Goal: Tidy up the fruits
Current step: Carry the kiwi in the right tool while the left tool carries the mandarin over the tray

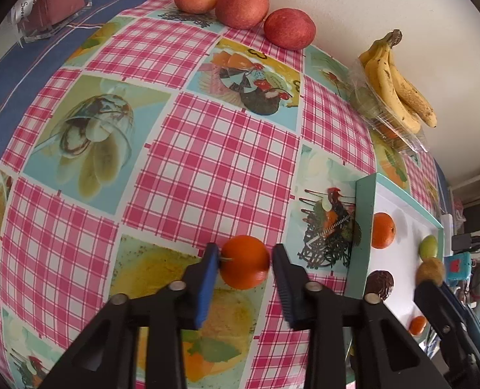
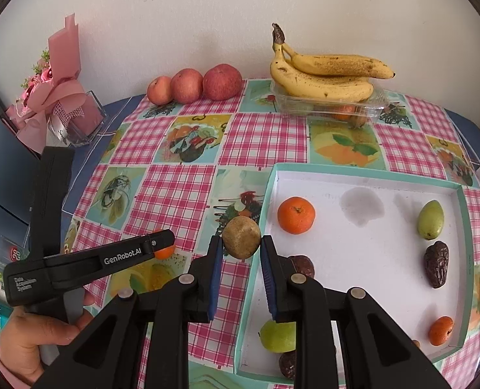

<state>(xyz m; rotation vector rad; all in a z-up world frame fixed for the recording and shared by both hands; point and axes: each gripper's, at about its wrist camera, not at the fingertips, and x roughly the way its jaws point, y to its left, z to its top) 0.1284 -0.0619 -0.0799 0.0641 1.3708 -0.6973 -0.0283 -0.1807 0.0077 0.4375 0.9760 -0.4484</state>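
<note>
Pink-checked tablecloth [image 2: 181,194] with fruit pictures, spread under a plain white wall [image 2: 175,16]. Far left, three apples [image 2: 222,81] lined up against that wall; far right, a bunch of bananas [image 2: 324,76] piled on a clear plastic box [image 2: 374,107]. Near right, a shallow white tray [image 2: 363,246] with a teal rim, already holding an orange [image 2: 296,215] at its far left, a green fruit [image 2: 430,219] and a wrinkled dark fruit [image 2: 436,264] along the right side, a small orange [image 2: 440,330] at the near right corner, plus another green fruit [image 2: 277,336] and dark ones at the near left, partly hidden behind the tongs. Right gripper [image 2: 241,248] up over the tray's left rim, blue pads clamped on a brown round fruit [image 2: 241,237] from both sides. Left gripper [image 1: 245,261] low over the cloth left of the tray, jaws either side of a loose orange [image 1: 245,262]: left pad touching or nearly touching the stem end, right pad just off the skin, so apart, not yet squeezing. From the right wrist view, same left tool seen side-on, a hand [image 2: 35,334] wrapped round its handle, that orange peeking out behind its tip. Far left corner, a pink bouquet [image 2: 56,90] in a glass holder.
</note>
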